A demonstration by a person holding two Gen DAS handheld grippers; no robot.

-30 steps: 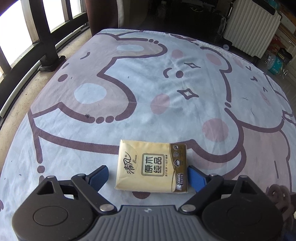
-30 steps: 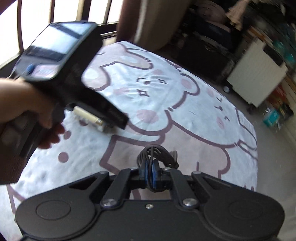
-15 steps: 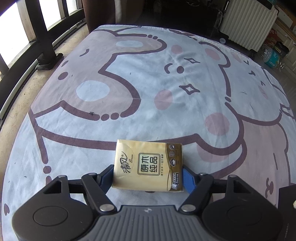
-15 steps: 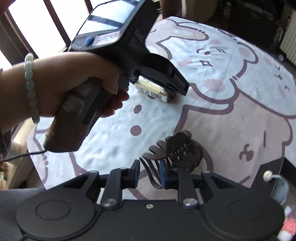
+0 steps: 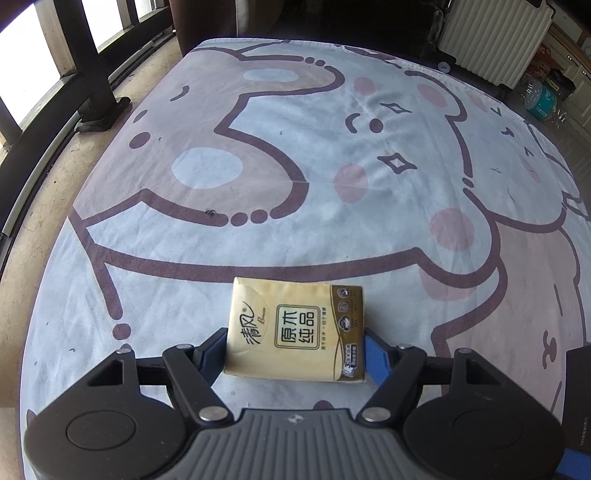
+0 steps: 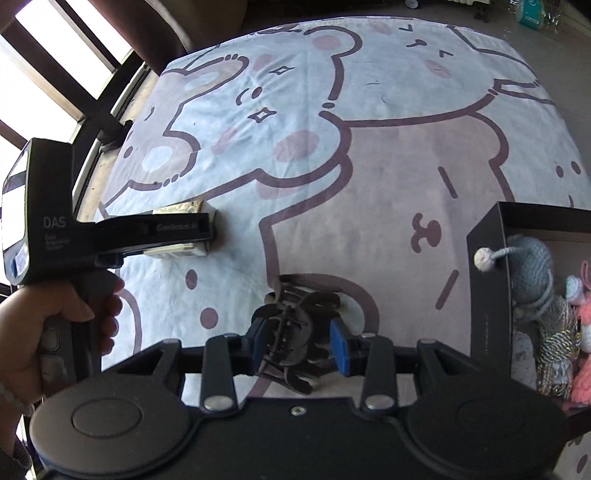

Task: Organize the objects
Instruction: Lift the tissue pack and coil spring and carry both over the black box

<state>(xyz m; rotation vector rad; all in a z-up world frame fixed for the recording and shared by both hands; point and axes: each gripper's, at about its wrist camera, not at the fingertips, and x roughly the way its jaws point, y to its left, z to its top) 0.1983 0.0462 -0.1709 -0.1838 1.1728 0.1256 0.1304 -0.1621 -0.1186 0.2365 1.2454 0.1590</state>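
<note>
A yellow tissue pack (image 5: 295, 328) lies on the cartoon-print sheet (image 5: 295, 166). My left gripper (image 5: 295, 349) is shut on the pack's near half, blue pads at both sides. In the right wrist view the left gripper (image 6: 207, 230) shows at the left with the pack (image 6: 181, 210) between its fingers. My right gripper (image 6: 299, 339) is open around a dark claw hair clip (image 6: 291, 332) that lies on the sheet, with gaps between pads and clip.
A black box (image 6: 487, 295) at the right holds knitted toys and yarn (image 6: 532, 269). Its corner shows in the left wrist view (image 5: 578, 398). Window bars (image 5: 92, 74) stand at the left, a white radiator (image 5: 491, 33) at the back.
My left gripper closed onto the tissue pack. My right gripper swung toward the box, opened wider, and the hair clip now lies between its pads.
</note>
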